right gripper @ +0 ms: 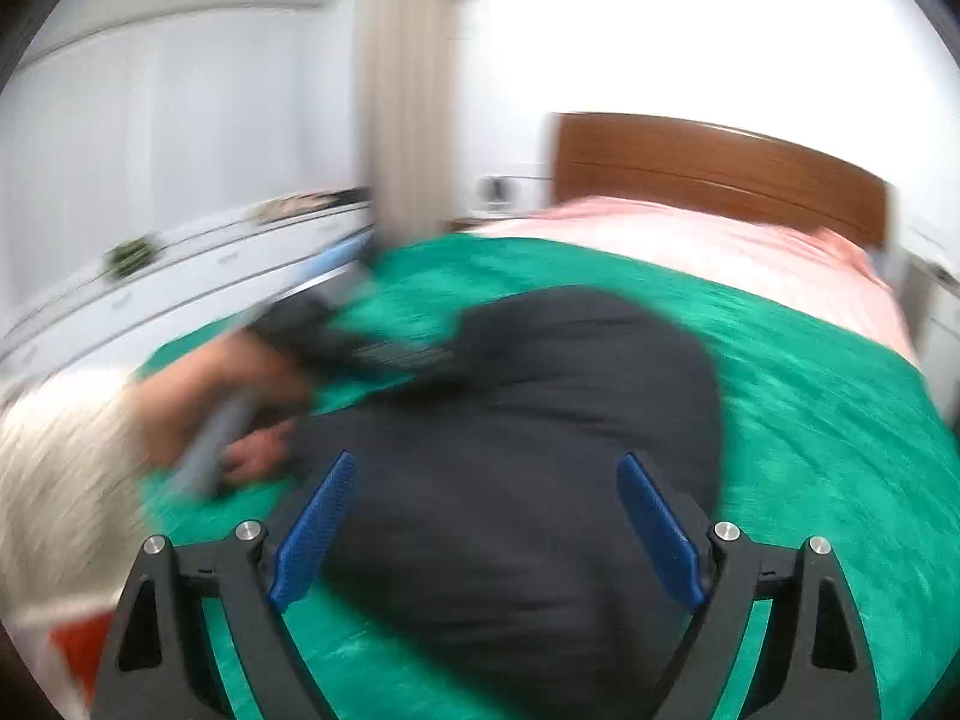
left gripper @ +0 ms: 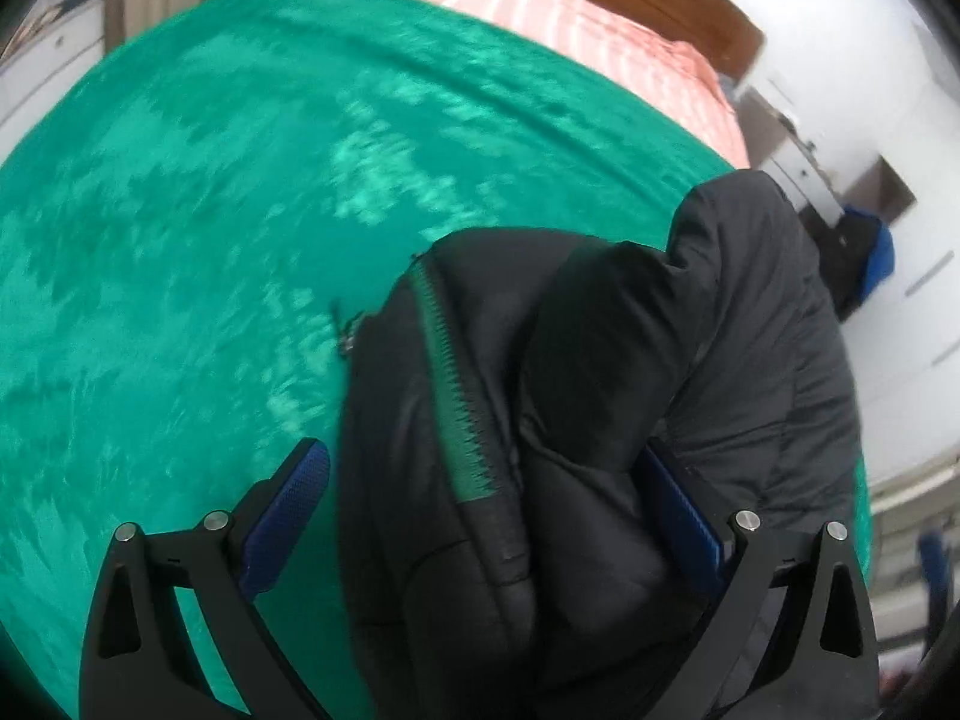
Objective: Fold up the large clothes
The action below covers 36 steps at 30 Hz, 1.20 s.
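A black padded jacket [left gripper: 600,420] with a green zip strip lies bunched on the green bed cover [left gripper: 210,240]. My left gripper [left gripper: 486,480] is open, its jaws wide apart, with a jacket fold lying between them and hiding part of the right finger. In the right wrist view the jacket [right gripper: 540,420] is a dark blurred heap on the cover [right gripper: 840,420]. My right gripper [right gripper: 486,480] is open just above the jacket's near edge. The left hand and its gripper [right gripper: 240,396] show blurred at the jacket's left side.
A pink striped sheet [right gripper: 690,240] and a brown headboard [right gripper: 720,168] lie beyond the cover. White drawers [right gripper: 210,264] and a beige curtain [right gripper: 408,90] stand to the left of the bed. A white wall and furniture [left gripper: 870,120] stand to the right.
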Available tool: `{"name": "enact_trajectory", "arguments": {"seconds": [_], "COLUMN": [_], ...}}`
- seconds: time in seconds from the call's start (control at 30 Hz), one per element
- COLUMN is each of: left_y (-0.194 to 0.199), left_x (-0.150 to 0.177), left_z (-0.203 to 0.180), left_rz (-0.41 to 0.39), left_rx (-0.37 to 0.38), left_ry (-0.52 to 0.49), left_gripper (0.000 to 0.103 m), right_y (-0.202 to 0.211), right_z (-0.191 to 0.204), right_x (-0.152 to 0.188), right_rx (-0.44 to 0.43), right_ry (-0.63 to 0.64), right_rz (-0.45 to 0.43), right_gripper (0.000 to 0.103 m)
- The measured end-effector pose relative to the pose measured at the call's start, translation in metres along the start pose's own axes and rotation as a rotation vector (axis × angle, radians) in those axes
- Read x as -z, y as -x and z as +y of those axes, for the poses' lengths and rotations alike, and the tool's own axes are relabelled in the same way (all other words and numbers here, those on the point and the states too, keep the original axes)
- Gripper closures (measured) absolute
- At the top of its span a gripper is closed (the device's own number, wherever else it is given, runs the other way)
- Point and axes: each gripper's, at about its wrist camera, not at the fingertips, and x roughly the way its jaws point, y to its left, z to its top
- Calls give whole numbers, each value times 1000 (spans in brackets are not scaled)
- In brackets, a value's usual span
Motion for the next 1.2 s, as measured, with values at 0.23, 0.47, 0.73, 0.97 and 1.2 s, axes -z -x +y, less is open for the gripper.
{"name": "enact_trajectory", "arguments": {"seconds": [0.23,0.47,0.73,0.97,1.2], "left_y": [-23,-41,3,74,16], "left_x": [17,33,36,51,101], "left_z": [28,36,16,7,5], "left_rz": [2,30,-62,-169,-63], "left_rx": [-36,32,-35,116,94], "left_ry": [29,112,9,9,59], "left_gripper": [2,0,2,3,13], "right_y": [-101,-121,-91,-115,-246], "right_z": [-40,-49,-43,17,52], "right_x": [21,47,2,-87,-60], "right_rx": [0,-9,-69,-213,-112], "right_ry": [-90,-161,-135,33,112], "right_rz": [293,352,330,295,426], "right_gripper": [9,0,10,10,7]}}
